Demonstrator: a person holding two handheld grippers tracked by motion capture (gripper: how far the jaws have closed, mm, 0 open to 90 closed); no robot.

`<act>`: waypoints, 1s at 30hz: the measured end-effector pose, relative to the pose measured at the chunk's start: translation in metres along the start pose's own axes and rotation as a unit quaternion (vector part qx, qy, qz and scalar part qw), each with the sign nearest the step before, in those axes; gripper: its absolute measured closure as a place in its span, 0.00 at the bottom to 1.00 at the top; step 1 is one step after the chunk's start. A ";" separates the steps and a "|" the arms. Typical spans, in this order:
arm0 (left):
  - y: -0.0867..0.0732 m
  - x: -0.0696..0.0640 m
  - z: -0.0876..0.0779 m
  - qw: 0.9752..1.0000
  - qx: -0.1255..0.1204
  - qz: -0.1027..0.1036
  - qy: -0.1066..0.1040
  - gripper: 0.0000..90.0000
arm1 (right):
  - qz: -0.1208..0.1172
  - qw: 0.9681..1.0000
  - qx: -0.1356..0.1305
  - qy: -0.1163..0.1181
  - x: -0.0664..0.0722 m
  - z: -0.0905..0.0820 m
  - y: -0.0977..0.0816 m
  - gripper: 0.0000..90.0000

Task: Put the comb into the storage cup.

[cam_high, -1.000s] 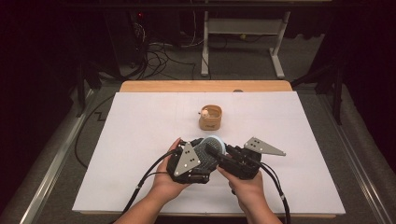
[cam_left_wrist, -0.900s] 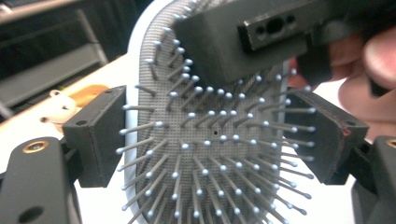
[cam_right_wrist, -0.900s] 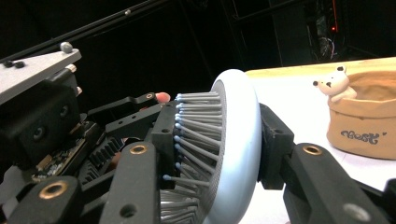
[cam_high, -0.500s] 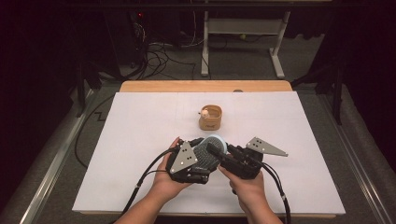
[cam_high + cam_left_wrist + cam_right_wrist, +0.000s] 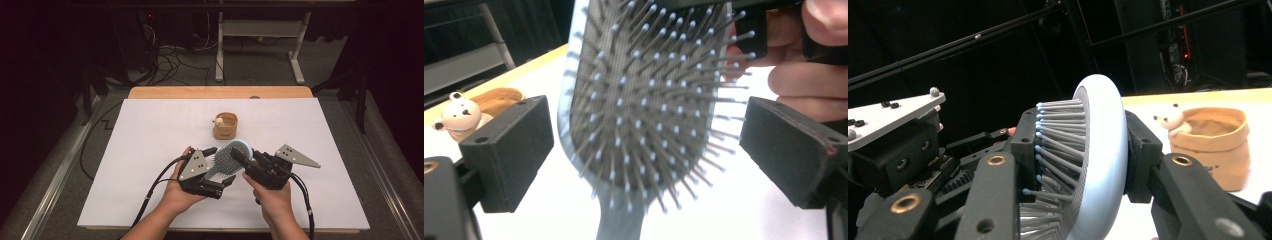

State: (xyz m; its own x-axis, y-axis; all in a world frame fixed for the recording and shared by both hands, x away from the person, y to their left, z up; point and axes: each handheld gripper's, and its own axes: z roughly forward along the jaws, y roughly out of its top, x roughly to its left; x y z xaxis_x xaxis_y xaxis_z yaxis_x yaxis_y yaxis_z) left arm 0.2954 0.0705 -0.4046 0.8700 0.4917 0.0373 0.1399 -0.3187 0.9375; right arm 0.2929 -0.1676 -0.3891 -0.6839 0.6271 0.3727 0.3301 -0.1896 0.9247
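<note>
Just opened wider since a moment ago: left tool (image 5: 220,165), jaws now clear of the light blue oval hairbrush (image 5: 231,156) at middle of frame. Right tool (image 5: 1080,160) clamped on brush head. Handover step; next, left tool backing off without snagging bristles.

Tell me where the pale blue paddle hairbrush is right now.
In the high view, the pale blue paddle hairbrush sits near the table's front middle, clamped by the right tongs, just before the small tan pouch.

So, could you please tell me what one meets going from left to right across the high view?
Left tool → hairbrush → right tool; the tan pouch with its bear sits farther back.
</note>
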 end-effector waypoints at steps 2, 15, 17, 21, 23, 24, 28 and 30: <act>-0.001 0.001 -0.001 1.000 -0.003 -0.003 -0.002 0.06 | 0.000 1.000 -0.001 -0.003 -0.001 -0.001 0.001 0.67; -0.021 0.026 -0.029 0.999 -0.022 -0.031 0.020 0.00 | -0.018 0.999 -0.014 -0.022 -0.008 -0.013 0.009 0.67; -0.028 0.032 -0.037 0.998 -0.029 -0.040 0.032 0.00 | -0.022 0.999 -0.014 -0.028 -0.009 -0.014 0.009 0.67; -0.038 0.041 -0.046 0.997 -0.032 -0.049 0.047 0.00 | -0.025 0.999 -0.016 -0.032 -0.012 -0.017 0.010 0.67; -0.042 0.044 -0.050 0.997 -0.030 -0.051 0.050 0.00 | -0.026 0.999 -0.017 -0.035 -0.013 -0.019 0.010 0.67; -0.045 0.046 -0.051 0.997 -0.030 -0.051 0.052 0.00 | -0.026 0.999 -0.017 -0.036 -0.014 -0.019 0.011 0.67; -0.053 0.050 -0.057 0.996 -0.027 -0.055 0.061 0.00 | -0.033 0.998 -0.019 -0.042 -0.016 -0.023 0.011 0.67; -0.058 0.053 -0.060 0.996 -0.027 -0.059 0.065 0.00 | -0.033 0.998 -0.019 -0.042 -0.017 -0.023 0.012 0.67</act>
State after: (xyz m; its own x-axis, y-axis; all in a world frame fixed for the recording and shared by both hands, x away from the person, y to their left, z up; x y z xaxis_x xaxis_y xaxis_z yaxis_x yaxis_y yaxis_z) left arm 0.3050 0.1635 -0.4358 0.7802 0.6247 -0.0330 0.2084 -0.2098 0.9553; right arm 0.2931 -0.1981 -0.3830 -0.6452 0.7005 0.3049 0.2601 -0.1738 0.9498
